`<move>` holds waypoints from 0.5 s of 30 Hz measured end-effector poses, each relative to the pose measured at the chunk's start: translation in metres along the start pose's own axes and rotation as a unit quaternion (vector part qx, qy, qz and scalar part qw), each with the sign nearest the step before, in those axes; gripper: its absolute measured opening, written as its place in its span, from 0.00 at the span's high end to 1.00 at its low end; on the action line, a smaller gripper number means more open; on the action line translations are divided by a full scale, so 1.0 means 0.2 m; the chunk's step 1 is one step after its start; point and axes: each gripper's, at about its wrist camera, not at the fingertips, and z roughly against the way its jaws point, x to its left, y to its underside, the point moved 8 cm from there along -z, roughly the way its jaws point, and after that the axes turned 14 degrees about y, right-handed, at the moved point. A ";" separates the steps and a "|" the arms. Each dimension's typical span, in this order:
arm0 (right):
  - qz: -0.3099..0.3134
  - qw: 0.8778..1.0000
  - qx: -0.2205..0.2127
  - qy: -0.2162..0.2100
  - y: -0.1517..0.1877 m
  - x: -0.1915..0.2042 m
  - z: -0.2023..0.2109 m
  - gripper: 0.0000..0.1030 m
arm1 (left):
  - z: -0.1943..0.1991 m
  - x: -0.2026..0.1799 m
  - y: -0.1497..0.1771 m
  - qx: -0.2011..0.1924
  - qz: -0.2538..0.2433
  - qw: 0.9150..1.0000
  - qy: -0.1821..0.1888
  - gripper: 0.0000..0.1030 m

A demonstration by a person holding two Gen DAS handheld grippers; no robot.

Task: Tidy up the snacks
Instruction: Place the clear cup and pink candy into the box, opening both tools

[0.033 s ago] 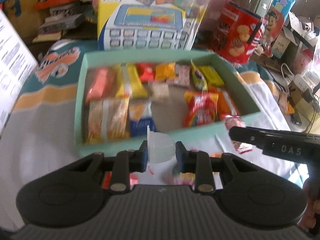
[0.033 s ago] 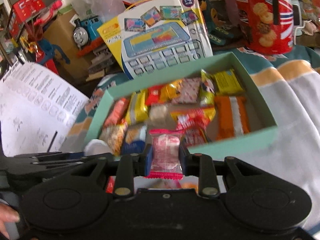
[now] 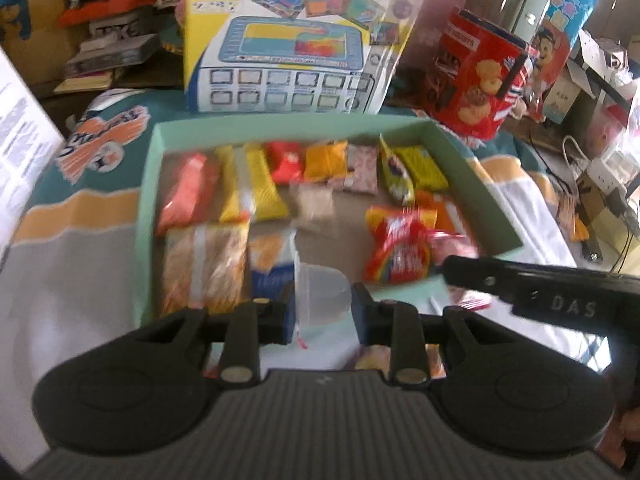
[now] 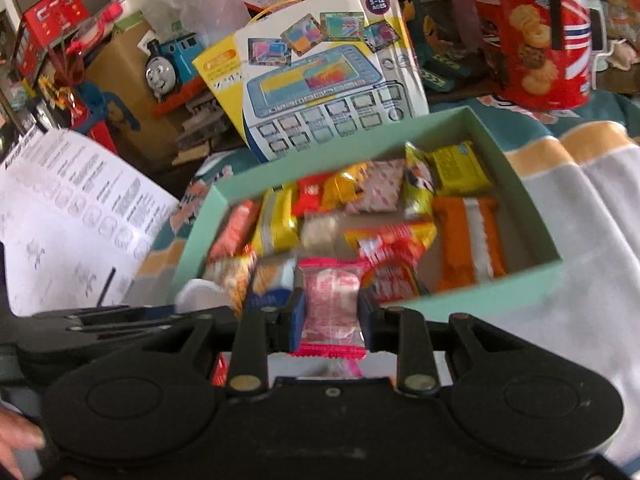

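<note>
1. A cluttered room, with a striped cloth (image 3: 80, 208) spread under everything
2. Nearest, the left gripper (image 3: 323, 308) has its jaws clenched on a clear plastic cup (image 3: 320, 292), held at the near wall of the green box (image 3: 148, 208)
3. The right gripper (image 4: 330, 320) clamps a pink wrapped sweet (image 4: 330, 304), also at that near wall
4. Blur suggests both hands are moving; neither snack is in yet, so two drops look next
5. Beyond, packets crowd the box, with bare floor mid-box; a biscuit tin (image 3: 476, 80) stands far right
</note>
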 end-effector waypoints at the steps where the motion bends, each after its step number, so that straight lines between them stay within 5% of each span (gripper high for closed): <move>1: -0.004 1.000 0.006 -0.004 -0.03 0.02 -0.04 0.73 | -0.04 0.01 -0.03 0.002 0.003 1.000 0.003 0.73; 10: -0.027 0.999 0.030 -0.013 -0.18 0.05 -0.29 0.71 | -0.31 0.13 -0.13 0.019 0.063 0.997 0.031 0.71; 12: -0.033 0.999 0.031 -0.020 -0.20 0.06 -0.30 0.58 | -0.34 0.17 -0.12 0.022 0.071 0.997 0.012 0.34; 13: -0.035 0.999 0.028 -0.021 -0.21 0.05 -0.30 0.51 | -0.34 0.20 -0.12 0.017 0.077 0.997 -0.005 0.27; 15: -0.034 0.999 0.016 -0.014 -0.23 0.04 -0.28 0.22 | -0.30 0.25 -0.11 0.004 0.085 0.996 -0.023 0.15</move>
